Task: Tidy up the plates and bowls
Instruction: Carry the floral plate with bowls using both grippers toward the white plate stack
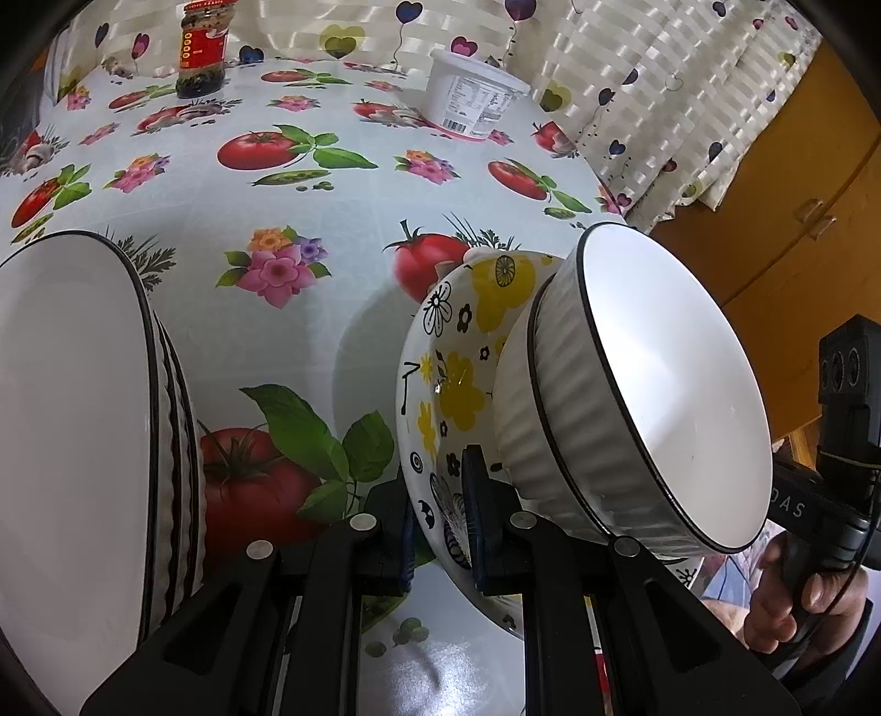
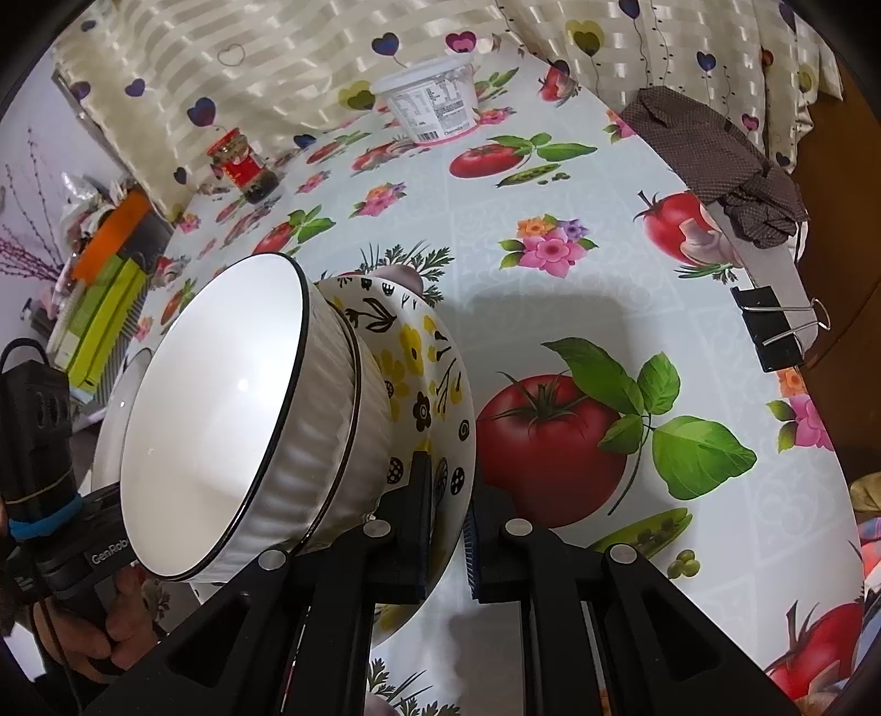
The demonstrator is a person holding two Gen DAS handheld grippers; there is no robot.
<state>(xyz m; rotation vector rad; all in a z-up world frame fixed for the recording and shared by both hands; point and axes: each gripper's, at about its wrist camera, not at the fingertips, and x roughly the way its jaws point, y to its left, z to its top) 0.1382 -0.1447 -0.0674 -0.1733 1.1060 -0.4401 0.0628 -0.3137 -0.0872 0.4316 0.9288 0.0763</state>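
**A:** Where are the bowls right now?

**B:** Off the worktop (image 1: 341, 198), as far as I can judge. The wide white ceramic bowl printed with yellow and black flowers (image 1: 468, 352) is carried tilted, and the ribbed white bowl with a thin black rim (image 1: 661, 396) is nested inside it. The left claw (image 1: 438, 529) is clenched on the flowered bowl's rim, one pad inside and one outside. The right claw (image 2: 446, 517) pinches the same rim from the opposite side.

**A:** And the plates?

**B:** A stack of white black-rimmed plates (image 1: 82, 418) sits at the left edge of the left wrist view, well apart from the bowls.

**A:** What worries you?

**B:** The ribbed bowl. Neither claw touches it; it only rests in the flowered one. I would guess that more tilt lets it slide out and break. Glazed ceramic is slick, so the thin rim could also creep between the pads if either hand twists.

**A:** Anything in the way?

**B:** Not close. The white plastic tub with a printed label (image 1: 473, 99) and the red-labelled glass jar of dark preserve (image 1: 202, 52) stand near the far curtain. The two hands pulling unevenly looks the likelier trouble.
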